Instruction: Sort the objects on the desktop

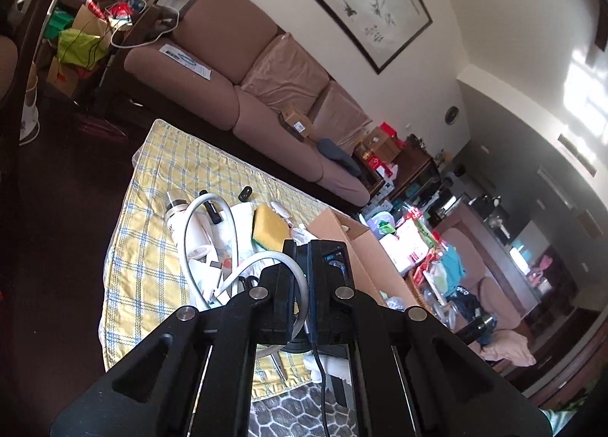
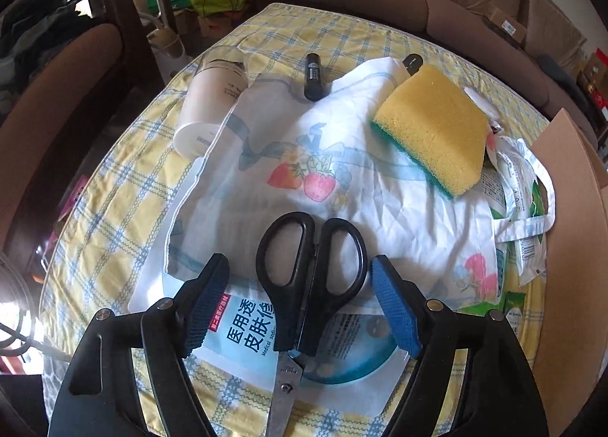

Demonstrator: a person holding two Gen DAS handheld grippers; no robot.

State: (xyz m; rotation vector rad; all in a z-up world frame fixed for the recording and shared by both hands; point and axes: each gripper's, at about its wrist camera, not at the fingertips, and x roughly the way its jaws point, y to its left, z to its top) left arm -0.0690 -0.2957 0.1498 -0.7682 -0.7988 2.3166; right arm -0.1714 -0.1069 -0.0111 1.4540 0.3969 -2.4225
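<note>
Right hand-held gripper [image 2: 300, 307] hangs with jaws apart, straddling the black-handled steel scissors [image 2: 309, 277] without pressing them; these lie on the check-clothed counter [image 2: 114, 209], yellow-and-green rectangular foam sponge [image 2: 433, 129] at two o'clock. Left hand-held gripper [image 1: 302, 247] is clamped on a thin black cable [image 1: 317, 353].

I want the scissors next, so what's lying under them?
The scissors lie on a white strawberry-print cloth and a blue-labelled packet. What the cloth covers is hidden.

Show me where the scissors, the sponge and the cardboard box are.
scissors [image 2: 311, 258]: right wrist view, on the black handles.
sponge [image 2: 433, 125]: right wrist view, on its yellow top face.
cardboard box [image 1: 349, 243]: left wrist view, on its near brown wall.
</note>
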